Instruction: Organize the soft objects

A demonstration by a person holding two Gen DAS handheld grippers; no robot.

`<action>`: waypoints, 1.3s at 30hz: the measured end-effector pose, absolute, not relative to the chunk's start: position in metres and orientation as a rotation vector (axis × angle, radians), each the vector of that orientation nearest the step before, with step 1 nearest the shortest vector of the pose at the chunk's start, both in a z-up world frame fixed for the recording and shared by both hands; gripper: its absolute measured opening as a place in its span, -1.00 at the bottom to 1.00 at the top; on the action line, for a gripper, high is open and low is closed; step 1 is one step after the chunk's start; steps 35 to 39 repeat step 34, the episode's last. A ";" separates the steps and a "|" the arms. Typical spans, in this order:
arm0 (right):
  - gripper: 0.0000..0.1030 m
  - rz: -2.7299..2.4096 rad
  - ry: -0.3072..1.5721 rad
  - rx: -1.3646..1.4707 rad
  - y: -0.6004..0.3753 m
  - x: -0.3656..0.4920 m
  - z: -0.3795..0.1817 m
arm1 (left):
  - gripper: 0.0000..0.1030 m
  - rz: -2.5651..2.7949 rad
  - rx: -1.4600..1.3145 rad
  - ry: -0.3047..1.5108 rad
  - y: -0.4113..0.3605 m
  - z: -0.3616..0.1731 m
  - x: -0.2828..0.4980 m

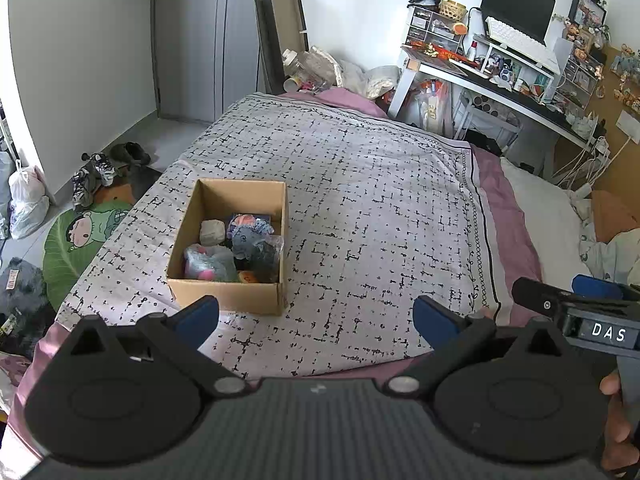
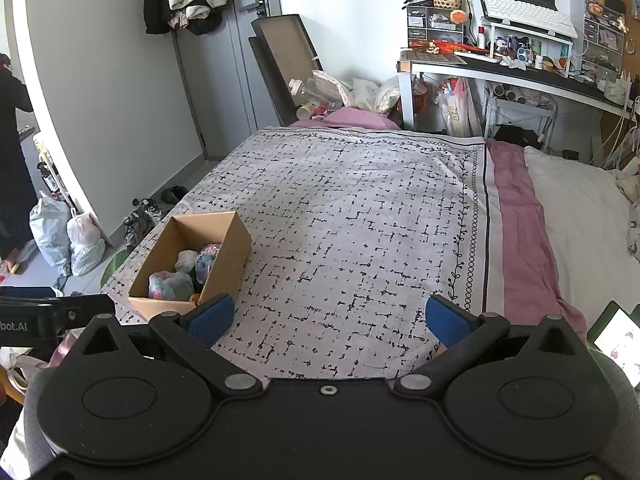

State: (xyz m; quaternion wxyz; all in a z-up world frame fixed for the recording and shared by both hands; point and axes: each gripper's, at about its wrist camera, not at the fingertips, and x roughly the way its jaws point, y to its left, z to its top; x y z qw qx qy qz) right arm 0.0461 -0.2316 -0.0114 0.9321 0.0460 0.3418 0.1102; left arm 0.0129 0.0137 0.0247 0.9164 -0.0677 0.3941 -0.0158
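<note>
1 cardboard box (image 1: 228,280) of soft toys (image 1: 236,248) on the bed (image 1: 360,184), both grippers released.
The box's long axis runs away from the cameras, open side up; left gripper (image 1: 316,320) and right gripper (image 2: 330,320) hold jaws wide, empty. Only the left view shows the cartoon rug (image 1: 80,240).

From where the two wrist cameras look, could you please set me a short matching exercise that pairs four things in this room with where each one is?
Things:
1. box
2. soft toys
3. shoes
4. monitor

Places:
A. on the floor beside the bed
B. on the patterned blanket
C. on the desk riser
D. inside the box

Pairs: 1-B, 2-D, 3-A, 4-C
</note>
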 end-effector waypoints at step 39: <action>1.00 0.232 0.710 0.082 -0.230 0.046 -0.016 | 0.99 -0.016 -0.126 0.804 0.013 0.023 0.009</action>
